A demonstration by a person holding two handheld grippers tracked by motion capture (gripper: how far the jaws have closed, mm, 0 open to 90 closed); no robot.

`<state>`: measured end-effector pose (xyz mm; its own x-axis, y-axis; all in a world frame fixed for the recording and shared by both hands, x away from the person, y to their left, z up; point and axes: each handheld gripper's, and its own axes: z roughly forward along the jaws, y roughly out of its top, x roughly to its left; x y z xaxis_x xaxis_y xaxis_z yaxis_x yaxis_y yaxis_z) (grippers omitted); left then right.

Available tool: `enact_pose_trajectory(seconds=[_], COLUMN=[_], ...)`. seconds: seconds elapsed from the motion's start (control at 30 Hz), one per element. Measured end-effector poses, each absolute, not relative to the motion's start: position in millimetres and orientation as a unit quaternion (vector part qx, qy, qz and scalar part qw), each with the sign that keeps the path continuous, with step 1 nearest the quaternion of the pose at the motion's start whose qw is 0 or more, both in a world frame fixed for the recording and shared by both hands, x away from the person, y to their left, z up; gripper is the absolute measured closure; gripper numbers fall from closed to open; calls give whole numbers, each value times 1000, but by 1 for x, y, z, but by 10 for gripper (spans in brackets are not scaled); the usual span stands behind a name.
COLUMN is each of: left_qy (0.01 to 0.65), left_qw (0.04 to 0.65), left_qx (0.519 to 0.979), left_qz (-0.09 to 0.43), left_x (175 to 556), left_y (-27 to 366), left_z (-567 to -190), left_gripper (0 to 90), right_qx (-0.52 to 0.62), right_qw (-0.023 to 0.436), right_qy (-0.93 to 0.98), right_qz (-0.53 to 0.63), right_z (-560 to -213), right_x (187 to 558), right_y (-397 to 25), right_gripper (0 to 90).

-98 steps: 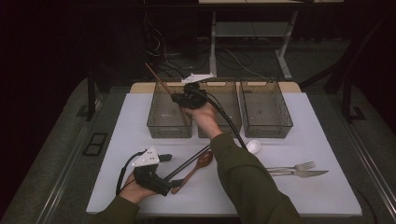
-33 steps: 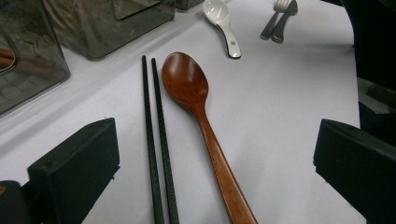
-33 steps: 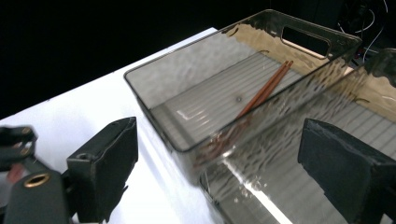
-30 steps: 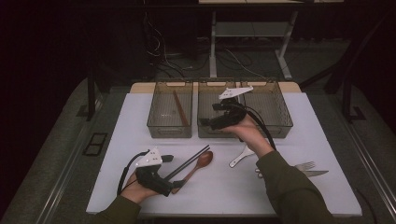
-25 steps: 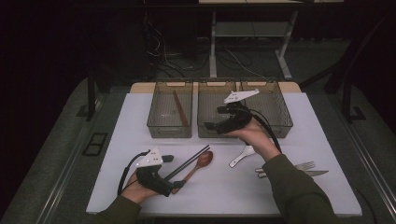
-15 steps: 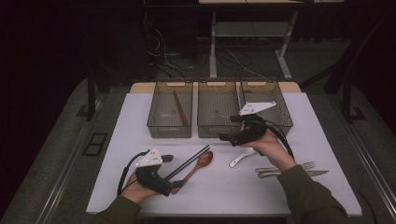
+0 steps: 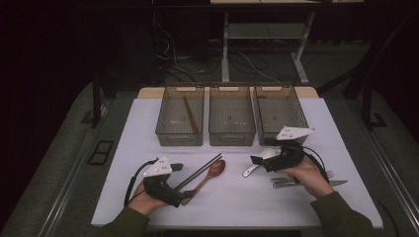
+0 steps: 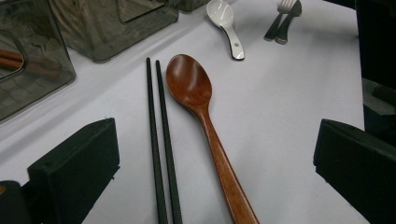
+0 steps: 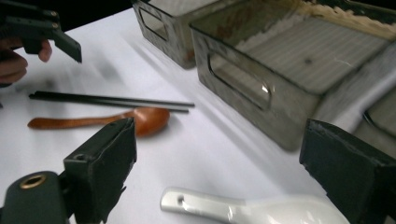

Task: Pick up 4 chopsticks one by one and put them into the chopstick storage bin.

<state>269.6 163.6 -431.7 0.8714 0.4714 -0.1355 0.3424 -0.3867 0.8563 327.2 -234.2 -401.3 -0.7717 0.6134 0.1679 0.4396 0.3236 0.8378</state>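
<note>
A pair of black chopsticks (image 7: 201, 171) and a brown wooden spoon (image 7: 213, 172) lie side by side at the near middle of the white table. My left gripper (image 7: 182, 181) stands open at their near ends; in the left gripper view the chopsticks (image 8: 156, 135) and spoon (image 8: 196, 93) run between its jaws. My right gripper (image 7: 257, 163) hangs open just above a white ceramic spoon (image 7: 248, 171). The right gripper view has that spoon (image 9: 243, 210) low between the jaws. A brown stick (image 7: 191, 116) lies in the left bin (image 7: 180, 134).
Three clear bins stand in a row at the back; the middle bin (image 7: 232, 136) and right bin (image 7: 298, 118) hold nothing I can see. A fork and knife (image 7: 284, 181) lie under the right hand. The table edge runs close to both forearms.
The right gripper came back from above the bins, moving right and down to the white spoon. The brown stick it carried earlier now lies in the left bin. The left gripper stayed put.
</note>
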Motion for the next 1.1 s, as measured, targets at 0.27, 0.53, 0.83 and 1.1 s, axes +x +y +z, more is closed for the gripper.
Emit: enact_pose_trajectory(seconds=[0.27, 0.53, 0.83, 1.1], left_qy=[247, 255, 268, 286], left_qw=[496, 493, 482, 470], left_qx=[830, 828, 828, 828], left_qz=[71, 74, 97, 105], left_x=[269, 271, 277, 291], left_y=[164, 165, 168, 167], left_z=[-430, -429, -424, -423], left_gripper=[0, 5, 145, 381], right_qx=[355, 370, 377, 387], right_qw=[105, 136, 144, 138], right_qy=[799, 791, 786, 784], right_qz=[474, 467, 469, 466], right_z=[-413, -421, -433, -438], right_x=[302, 278, 250, 246], right_y=[-266, -286, -305, -313], right_gripper=[107, 107, 107, 107])
